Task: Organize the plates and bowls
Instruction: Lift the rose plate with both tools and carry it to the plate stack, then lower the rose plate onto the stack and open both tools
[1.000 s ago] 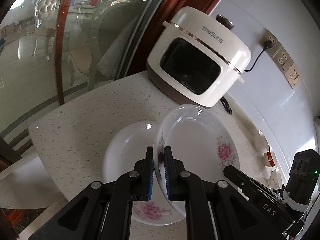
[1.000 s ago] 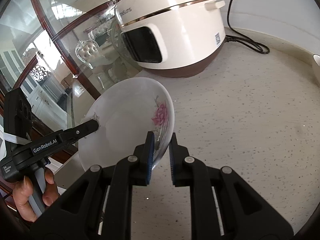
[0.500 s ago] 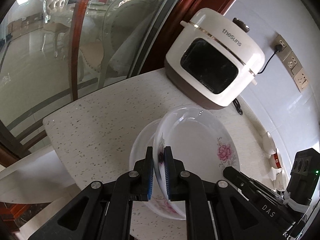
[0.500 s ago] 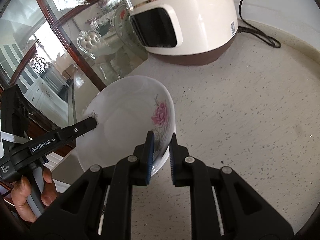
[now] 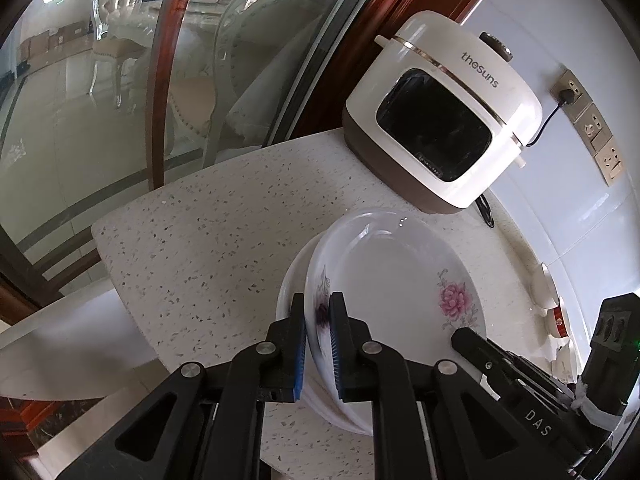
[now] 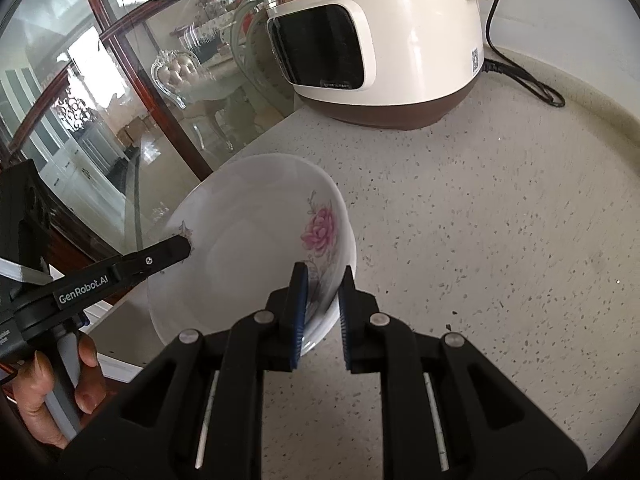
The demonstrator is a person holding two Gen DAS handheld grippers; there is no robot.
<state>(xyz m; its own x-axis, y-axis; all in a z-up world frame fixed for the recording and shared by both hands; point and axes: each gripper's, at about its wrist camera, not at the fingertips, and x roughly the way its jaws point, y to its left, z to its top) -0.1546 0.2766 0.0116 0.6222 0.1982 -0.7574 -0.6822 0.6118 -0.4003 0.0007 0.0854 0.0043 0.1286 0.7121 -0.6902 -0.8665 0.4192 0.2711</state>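
Pinching glossy floral plate point(image 5: 392, 280): left tongs point(image 5: 318, 344) clamp rim | right tongs point(image 6: 322, 312) slightly parted astride rim | speckled stone counter point(image 6: 500, 240)

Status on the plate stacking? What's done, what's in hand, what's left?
Done: one plate lies on the counter. In hand: the floral plate is over it, tilted, the left gripper clamped on its rim; the right gripper straddles the opposite rim, whether gripping is unclear. Left: settle it flat and release; more dishes wait by the wall.
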